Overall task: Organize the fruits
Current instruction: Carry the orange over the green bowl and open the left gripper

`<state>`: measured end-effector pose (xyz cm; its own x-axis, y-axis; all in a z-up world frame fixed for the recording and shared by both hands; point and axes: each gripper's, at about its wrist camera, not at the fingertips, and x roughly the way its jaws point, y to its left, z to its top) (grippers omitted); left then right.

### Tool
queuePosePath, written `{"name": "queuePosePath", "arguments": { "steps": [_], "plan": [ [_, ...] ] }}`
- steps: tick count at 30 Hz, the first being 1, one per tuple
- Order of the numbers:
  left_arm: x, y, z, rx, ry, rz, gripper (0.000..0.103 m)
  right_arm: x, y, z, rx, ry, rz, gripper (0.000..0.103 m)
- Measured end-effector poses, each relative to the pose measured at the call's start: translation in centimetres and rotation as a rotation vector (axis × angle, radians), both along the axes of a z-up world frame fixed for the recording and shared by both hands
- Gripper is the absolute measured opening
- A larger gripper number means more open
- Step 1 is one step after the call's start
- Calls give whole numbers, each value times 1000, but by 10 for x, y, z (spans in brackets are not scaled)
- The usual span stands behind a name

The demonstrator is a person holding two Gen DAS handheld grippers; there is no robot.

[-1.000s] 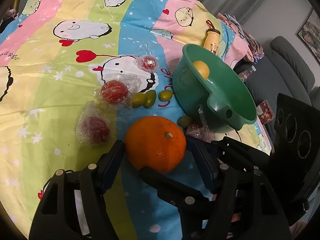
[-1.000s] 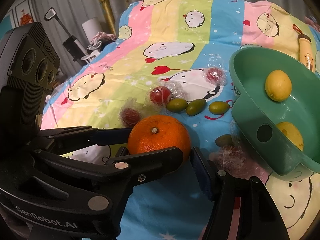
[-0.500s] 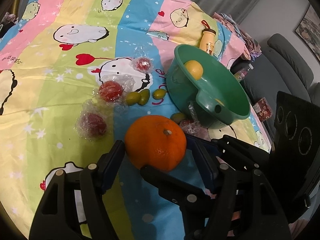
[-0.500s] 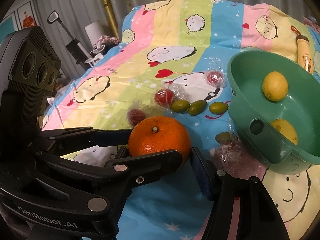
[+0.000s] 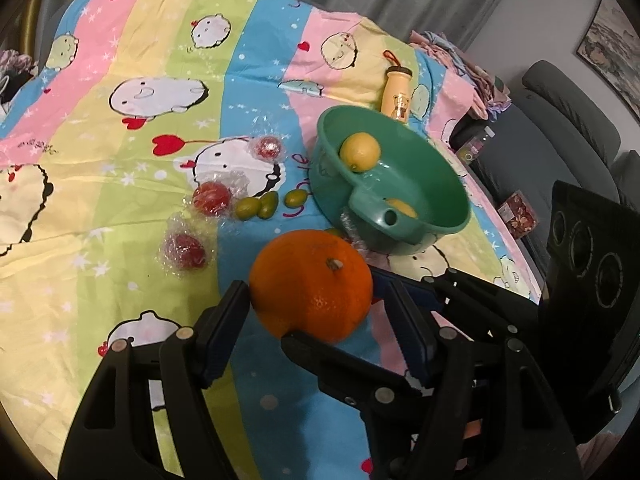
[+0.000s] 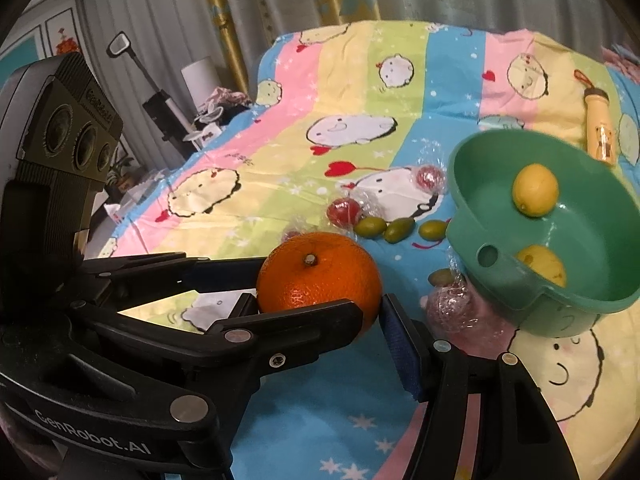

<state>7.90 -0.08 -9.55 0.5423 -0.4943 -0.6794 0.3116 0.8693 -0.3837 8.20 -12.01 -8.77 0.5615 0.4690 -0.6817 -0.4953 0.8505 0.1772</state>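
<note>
Where the striped cartoon bedsheet [image 5: 120, 184] spreads across both views, the green basin [image 5: 424, 184] sits toward the right with two lemons [image 6: 535, 189] inside. Below it the left gripper [image 5: 310, 298] and the right gripper [image 6: 318, 306] cross over one another, both clamped on one orange [image 5: 310, 280], stem up, held clear above the sheet and just short of the basin's holed lip. Wrapped red fruits [image 5: 211, 197] lie on the sheet beyond the orange, left of the basin, and three small green fruits [image 6: 394, 229] sit in a row beside them. One more green fruit [image 6: 440, 277] lies against the basin's base.
</note>
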Motion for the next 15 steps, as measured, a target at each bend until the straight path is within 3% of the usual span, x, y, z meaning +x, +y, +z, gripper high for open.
{"name": "queuePosePath", "arguments": {
  "steps": [15],
  "plan": [
    [-24, -17, 31, 37, -74, -24, 69, -25, -17, 27, 26, -75, -13, 65]
  ]
}}
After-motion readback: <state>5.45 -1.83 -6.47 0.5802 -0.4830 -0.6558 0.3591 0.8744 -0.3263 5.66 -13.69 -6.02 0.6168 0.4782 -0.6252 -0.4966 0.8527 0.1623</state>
